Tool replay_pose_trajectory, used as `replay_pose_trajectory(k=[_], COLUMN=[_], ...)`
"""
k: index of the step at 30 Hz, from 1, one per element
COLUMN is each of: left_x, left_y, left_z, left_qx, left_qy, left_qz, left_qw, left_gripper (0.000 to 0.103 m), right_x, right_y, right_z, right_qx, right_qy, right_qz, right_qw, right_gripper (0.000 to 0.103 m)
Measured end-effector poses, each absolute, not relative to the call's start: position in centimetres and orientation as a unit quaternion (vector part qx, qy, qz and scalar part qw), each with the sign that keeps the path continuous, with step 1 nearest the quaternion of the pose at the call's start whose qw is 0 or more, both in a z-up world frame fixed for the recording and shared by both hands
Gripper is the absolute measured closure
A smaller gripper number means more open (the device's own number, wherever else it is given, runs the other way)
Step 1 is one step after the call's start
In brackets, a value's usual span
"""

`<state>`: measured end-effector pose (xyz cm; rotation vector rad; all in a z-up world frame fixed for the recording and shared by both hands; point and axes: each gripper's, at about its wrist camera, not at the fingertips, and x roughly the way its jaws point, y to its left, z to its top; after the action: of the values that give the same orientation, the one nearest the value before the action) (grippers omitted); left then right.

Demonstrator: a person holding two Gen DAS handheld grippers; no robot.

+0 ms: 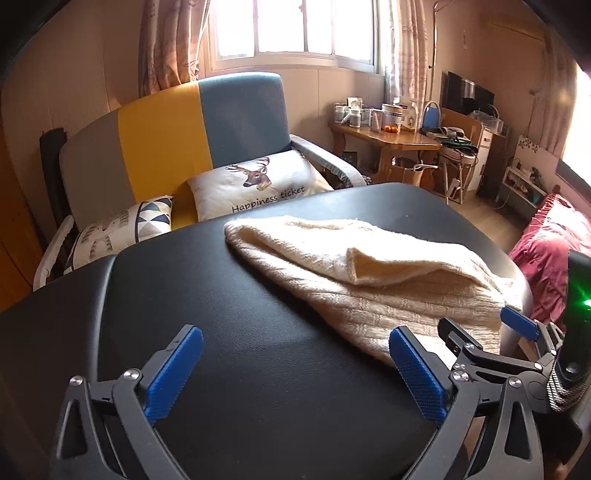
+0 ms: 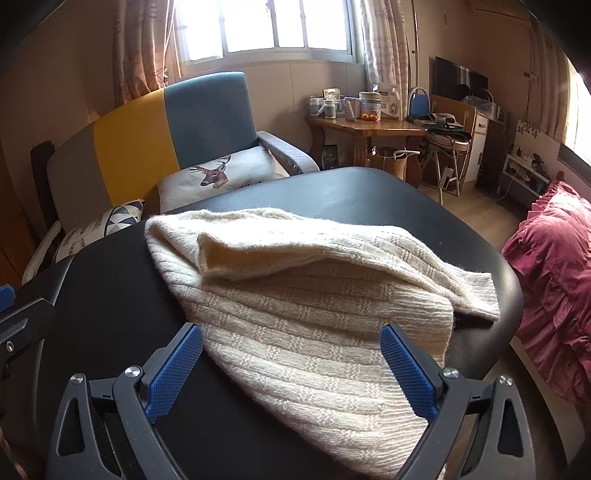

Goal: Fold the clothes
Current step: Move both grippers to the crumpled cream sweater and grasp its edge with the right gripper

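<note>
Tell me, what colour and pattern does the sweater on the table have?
Cream, with knitted ribbed stripes; the sweater shows best in the right wrist view.

Behind the black padded table (image 1: 258, 332) there was a sofa (image 1: 166, 140) with grey, yellow and blue panels on the backrest. Two cushions sat on it: a white one with a deer head and the words "Happiness ticket" (image 1: 258, 184), and a smaller one with a blue triangle pattern (image 1: 125, 225) just beside it. Bright window (image 1: 295, 29) up top with patterned curtains (image 1: 166, 40) either side. Over by the far wall was a wooden side table (image 1: 388, 140) crammed with bottles, tins and a couple of oranges (image 1: 391, 129), and a dark TV (image 1: 467, 94) next to that. A pink ruffled bedspread (image 2: 554, 280) showed at the right edge.
</note>
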<state>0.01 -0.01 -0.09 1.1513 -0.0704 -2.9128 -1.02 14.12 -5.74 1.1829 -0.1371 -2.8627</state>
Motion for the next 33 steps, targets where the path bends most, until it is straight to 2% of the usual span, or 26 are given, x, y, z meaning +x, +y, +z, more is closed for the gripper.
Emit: replay_pose_trajectory(k=[9,13,16,19,24,26,30,33], left_x=[0.1,0.3,0.5,1.5,6.3,7.7,9.8,10.2], left_y=[-0.1,-2.9,-6.2,-9.4,-16.7,-19.1,-22.3,-23.8], left_z=[-1.1,-4.1,-7.4,-10.0,-12.8,-13.7,-15.5,-15.9], left_qx=[0.397,0.428,0.472,0.499,0.468,0.462,0.457,0.452], left_qy=[-0.007,0.063,0.156,0.186,0.268,0.293,0.328,0.348], left_qz=[-0.918,-0.899,-0.86,-0.839,-0.839,-0.836,-0.827,-0.821], left_qw=[-0.007,-0.064,-0.119,-0.114,-0.071,-0.051,-0.014,-0.003], left_gripper=[0.001,0.001,0.001,0.001,0.001,0.001,0.001,0.001], right_x=[-0.1,-0.2,-0.2,-0.8,-4.1,-5.6,-9.4,-12.4], right_y=[13.1,13.0,12.7,12.3,8.1,5.8,1.5,-0.9], right_z=[-5.1,-5.5,-5.2,-4.3,-2.9,-3.1,-5.7,-8.7], right_qx=[0.373,0.381,0.379,0.387,0.406,0.408,0.432,0.466], right_qy=[-0.021,-0.018,-0.025,-0.016,0.098,0.162,0.281,0.329], right_qz=[-0.927,-0.924,-0.918,-0.9,-0.872,-0.862,-0.825,-0.792], right_qw=[0.014,0.028,0.11,0.199,0.256,0.253,0.231,0.217], right_gripper=[0.004,0.004,0.004,0.004,0.005,0.019,0.027,0.033])
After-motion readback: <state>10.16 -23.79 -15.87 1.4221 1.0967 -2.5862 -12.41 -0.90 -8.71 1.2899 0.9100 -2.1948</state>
